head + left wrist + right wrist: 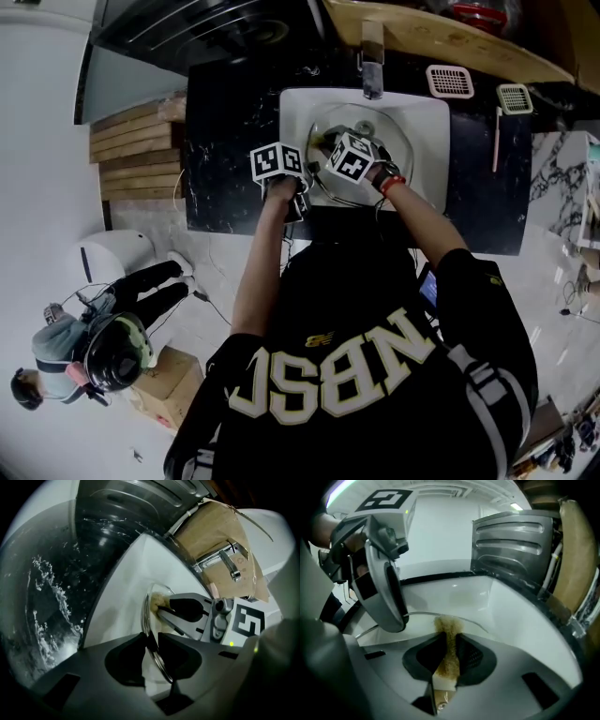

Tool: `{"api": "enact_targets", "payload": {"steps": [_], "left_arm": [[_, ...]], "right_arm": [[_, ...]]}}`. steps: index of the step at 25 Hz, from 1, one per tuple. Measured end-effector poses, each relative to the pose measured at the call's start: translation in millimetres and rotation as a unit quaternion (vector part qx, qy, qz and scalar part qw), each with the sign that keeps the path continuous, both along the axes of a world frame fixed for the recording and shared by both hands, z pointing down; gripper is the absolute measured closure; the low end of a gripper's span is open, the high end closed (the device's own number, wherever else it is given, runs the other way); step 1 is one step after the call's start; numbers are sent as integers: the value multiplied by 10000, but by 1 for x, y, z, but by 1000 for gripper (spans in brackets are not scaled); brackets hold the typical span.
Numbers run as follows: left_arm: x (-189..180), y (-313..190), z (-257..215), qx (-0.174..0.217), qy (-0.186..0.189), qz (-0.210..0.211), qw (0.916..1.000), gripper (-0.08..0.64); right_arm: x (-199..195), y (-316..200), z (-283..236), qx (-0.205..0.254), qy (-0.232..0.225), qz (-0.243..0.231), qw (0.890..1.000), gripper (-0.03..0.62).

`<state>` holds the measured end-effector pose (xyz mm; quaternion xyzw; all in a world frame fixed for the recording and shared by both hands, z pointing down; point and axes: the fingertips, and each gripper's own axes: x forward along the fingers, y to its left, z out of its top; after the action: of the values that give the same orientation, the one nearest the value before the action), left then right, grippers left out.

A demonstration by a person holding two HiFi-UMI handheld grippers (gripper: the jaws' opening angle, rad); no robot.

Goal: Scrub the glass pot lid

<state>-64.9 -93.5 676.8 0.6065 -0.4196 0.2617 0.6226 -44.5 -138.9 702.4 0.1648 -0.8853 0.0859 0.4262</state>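
Note:
The glass pot lid [386,133] stands on edge in the white sink [427,111]. In the left gripper view my left gripper [151,645] is shut on the lid's metal rim [146,616], low on its near side. My right gripper [450,639] is shut on a yellow-brown scrub sponge [449,624], whose tip touches the lid's rim [422,614]. The left gripper view shows the right gripper [199,613] beyond the lid with the sponge [158,601] against the glass. In the head view both marker cubes [277,161] [353,156] hover over the sink's near edge.
A faucet [372,66] rises behind the sink, set in a black marble counter [225,141]. Two white strainers [450,82] [514,97] and a pink stick [497,141] lie at the right. Wooden boards [136,150] are stacked at the left. A person [94,347] sits on the floor.

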Motion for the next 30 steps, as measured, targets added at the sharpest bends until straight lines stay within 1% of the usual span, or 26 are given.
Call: {"api": "enact_targets", "payload": {"steps": [2, 4, 7, 9, 14, 17, 21, 25, 30], "left_arm": [[0, 1, -1, -3, 37, 5, 10000, 463], [1, 1, -2, -6, 128, 3, 9999, 462], [3, 0, -3, -59, 303, -107, 9995, 457], [3, 1, -2, -103, 333, -154, 9993, 456], [3, 1, -2, -104, 323, -151, 9993, 456], [4, 1, -2, -112, 341, -150, 9992, 456], [4, 1, -3, -109, 372, -155, 9991, 456], [4, 1, -2, -119, 377, -147, 9991, 456], [4, 0, -2, -113, 383, -140, 9991, 456]], "right_arm": [[4, -12, 5, -64, 39, 276, 9996, 525], [11, -25, 12, -155, 64, 676, 9976, 525], [28, -45, 25, -147, 239, 1179, 9926, 525], [38, -56, 31, -95, 373, 1387, 9896, 525], [54, -69, 39, 22, 569, 1553, 9862, 525], [68, -74, 45, 38, 702, 1734, 9823, 525], [94, -78, 51, 107, 1014, 1894, 9766, 526], [126, -75, 59, 9, 1266, 2123, 9690, 528], [156, -65, 61, -197, 1507, 2318, 9608, 528]]}}
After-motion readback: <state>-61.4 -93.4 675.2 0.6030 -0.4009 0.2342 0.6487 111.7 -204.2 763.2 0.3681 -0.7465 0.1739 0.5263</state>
